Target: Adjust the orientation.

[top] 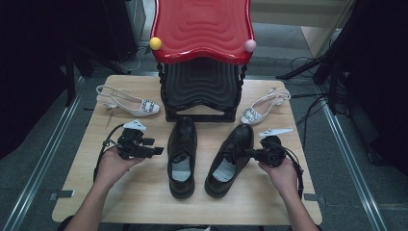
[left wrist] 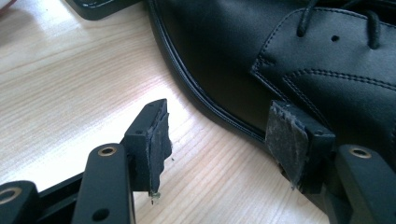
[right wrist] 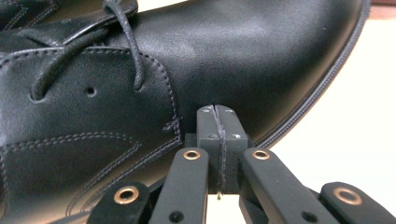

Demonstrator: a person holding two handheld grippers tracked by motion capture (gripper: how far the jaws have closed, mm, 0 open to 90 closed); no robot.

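Jaws of right gripper (right wrist: 218, 140) press together against right shoe (right wrist: 154, 84); left gripper (left wrist: 224, 140) jaws spread.

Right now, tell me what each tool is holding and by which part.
Nothing is held. The left tool stands open beside the left black shoe; the right tool is shut with nothing between its pads, against the right black shoe.

High view above the person's side, looking forward and down on the counter (top: 144, 202), each gripper view close along its fingers, all sharing the black shoes (top: 183, 156).
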